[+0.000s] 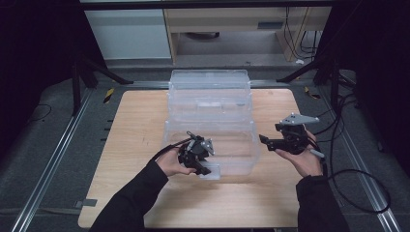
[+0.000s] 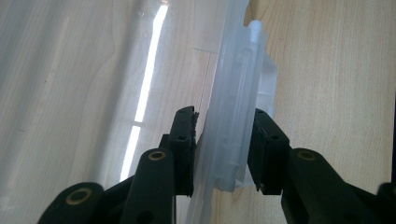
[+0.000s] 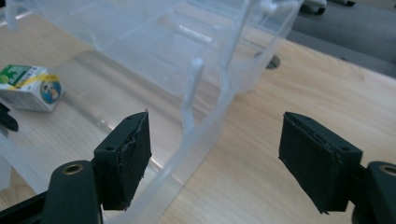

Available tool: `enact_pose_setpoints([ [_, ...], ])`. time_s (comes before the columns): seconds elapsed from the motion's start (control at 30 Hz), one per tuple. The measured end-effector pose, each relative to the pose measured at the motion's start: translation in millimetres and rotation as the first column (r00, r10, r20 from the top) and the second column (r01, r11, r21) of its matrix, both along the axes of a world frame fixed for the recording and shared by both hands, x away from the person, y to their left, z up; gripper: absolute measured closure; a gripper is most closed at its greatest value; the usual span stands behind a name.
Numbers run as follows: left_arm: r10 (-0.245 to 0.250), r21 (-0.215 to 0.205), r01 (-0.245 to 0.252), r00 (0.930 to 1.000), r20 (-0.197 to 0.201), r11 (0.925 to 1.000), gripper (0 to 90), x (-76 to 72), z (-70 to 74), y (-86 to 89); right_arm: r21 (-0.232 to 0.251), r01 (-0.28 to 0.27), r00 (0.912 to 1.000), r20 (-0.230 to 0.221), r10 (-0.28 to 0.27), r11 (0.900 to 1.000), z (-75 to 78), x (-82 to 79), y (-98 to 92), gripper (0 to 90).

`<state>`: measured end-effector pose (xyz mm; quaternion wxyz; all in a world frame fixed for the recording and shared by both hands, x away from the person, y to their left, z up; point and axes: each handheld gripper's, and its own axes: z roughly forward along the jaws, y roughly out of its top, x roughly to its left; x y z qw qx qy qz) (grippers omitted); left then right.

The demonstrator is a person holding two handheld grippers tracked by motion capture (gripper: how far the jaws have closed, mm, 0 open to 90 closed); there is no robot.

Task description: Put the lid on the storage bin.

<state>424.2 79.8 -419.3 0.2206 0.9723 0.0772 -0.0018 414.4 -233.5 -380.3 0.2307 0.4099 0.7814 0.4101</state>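
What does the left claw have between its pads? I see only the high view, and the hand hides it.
Observer: The near wall of the clear bin stands between the pads of the left claw. I cannot tell whether they press on it.
Operator: Is there something inside the bin?
Observer: Yes, a small green and white carton lies inside it.
Operator: And the right claw, does it carry anything?
Observer: No. The right claw is open, and there is nothing between its pads.
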Motion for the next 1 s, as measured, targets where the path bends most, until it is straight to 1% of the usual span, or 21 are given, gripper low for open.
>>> enact_pose_setpoints([
  [0.07, 0.0, 0.0, 0.0, 1.0, -0.001, 1.0, 65.2, 0.2, 0.0, 0.0, -0.003, -0.017, 0.9997, 0.016, 0.017, 1.0, 7.8, 4.5, 5.4, 25.3],
  [0.1, 0.0, 0.0, 0.0, 1.0, 0.0, 1.0, 65.3, 0.1, 0.0, 0.0, -0.006, -0.035, 0.999, 0.029, 0.035, 0.999, 15.1, 9.5, 10.4, 25.3],
  [0.13, -0.001, 0.0, 0.001, 1.0, -0.001, 1.0, 65.3, 0.1, 0.0, 0.0, -0.006, -0.035, 0.999, 0.029, 0.035, 0.999, 15.1, 9.5, 10.4, 25.3],
  [0.17, 0.0, -0.005, 0.0, 1.0, -0.002, 1.0, 65.3, 0.0, -0.3, 0.1, -0.004, -0.048, 0.9981, 0.038, 0.048, 0.999, 21.6, 14.1, 15.3, 25.3],
  [0.23, -0.001, -0.006, 0.001, 1.0, -0.002, 1.0, 65.4, 0.0, -0.3, 0.3, -0.003, -0.053, 0.9977, 0.042, 0.053, 0.999, 23.8, 15.9, 17.0, 25.2],
  [0.3, -0.002, -0.006, 0.002, 1.0, -0.001, 1.0, 65.4, -0.1, -0.3, 0.5, 0.002, -0.065, 0.9964, 0.055, 0.065, 0.998, 31.9, 23.4, 24.4, 25.2],
  [0.47, -0.002, -0.001, 0.002, 1.0, 0.007, 1.0, 65.2, -1.2, -0.3, 0.1, 0.005, -0.08, 0.9946, 0.066, 0.08, 0.997, 39.3, 31.1, 32.5, 25.9],
  [0.5, 0.002, 0.0, -0.002, 1.0, 0.004, 1.0, 65.1, -1.7, -0.3, 0.1, 0.007, -0.095, 0.9927, 0.076, 0.094, 0.995, 43.7, 34.1, 36.7, 25.9],
  [0.57, 0.001, 0.002, -0.001, 1.0, 0.006, 1.0, 65.0, -1.8, -0.4, 0.0, 0.007, -0.101, 0.992, 0.076, 0.1, 0.995, 45.6, 35.2, 38.3, 25.9],
  [0.63, 0.002, 0.001, -0.002, 1.0, 0.005, 1.0, 65.0, -1.8, -0.5, 0.0, -0.005, -0.124, 0.9883, 0.089, 0.124, 0.992, 54.5, 41.6, 46.1, 25.8],
  [0.67, 0.002, 0.001, -0.002, 1.0, 0.005, 1.0, 64.9, -1.8, -0.5, 0.0, -0.005, -0.124, 0.9883, 0.089, 0.124, 0.992, 54.5, 41.6, 46.1, 25.8],
  [0.7, 0.004, 0.001, -0.004, 1.0, 0.003, 1.0, 64.9, -1.6, -0.5, 0.0, -0.002, -0.136, 0.986, 0.097, 0.136, 0.991, 60.2, 45.7, 51.2, 26.0],
  [0.73, 0.004, 0.001, -0.004, 1.0, 0.003, 1.0, 64.9, -1.6, -0.5, 0.0, -0.002, -0.136, 0.986, 0.097, 0.136, 0.991, 60.2, 45.7, 51.2, 26.0],
  [0.77, 0.005, 0.001, -0.005, 1.0, 0.003, 1.0, 64.8, -1.7, -0.6, -0.1, -0.009, -0.148, 0.9834, 0.105, 0.148, 0.989, 65.5, 50.0, 57.2, 25.9],
  [0.8, 0.006, 0.001, -0.006, 1.0, 0.003, 1.0, 64.8, -1.9, -0.6, -0.1, -0.009, -0.148, 0.9834, 0.105, 0.148, 0.989, 65.5, 50.0, 57.2, 25.9],
  [0.83, 0.004, 0.005, -0.004, 1.0, 0.005, 1.0, 64.7, -1.7, -0.5, -0.2, -0.012, -0.164, 0.9802, 0.111, 0.164, 0.986, 70.1, 54.0, 63.4, 25.9],
  [0.87, 0.004, 0.005, -0.004, 1.0, 0.005, 1.0, 64.7, -1.7, -0.5, -0.2, -0.012, -0.164, 0.9802, 0.111, 0.164, 0.986, 70.1, 54.0, 63.4, 25.9],
  [0.9, 0.006, 0.003, -0.006, 1.0, 0.003, 1.0, 64.7, -1.9, -0.7, -0.3, -0.019, -0.18, 0.977, 0.112, 0.181, 0.983, 74.4, 58.5, 69.9, 25.9],
  [0.93, 0.005, 0.003, -0.005, 1.0, 0.004, 1.0, 64.7, -1.9, -0.7, -0.3, -0.019, -0.18, 0.977, 0.112, 0.181, 0.983, 74.4, 58.5, 69.9, 25.9],
  [0.97, 0.007, -0.001, -0.007, 1.0, 0.001, 1.0, 64.7, -1.8, -0.9, -0.2, -0.028, -0.195, 0.974, 0.112, 0.197, 0.98, 78.3, 63.8, 76.2, 26.0],
  [1.0, 0.007, -0.001, -0.007, 1.0, 0.001, 1.0, 64.7, -1.8, -0.9, -0.2, -0.028, -0.195, 0.974, 0.112, 0.197, 0.98, 78.3, 63.8, 76.2, 26.0],
])
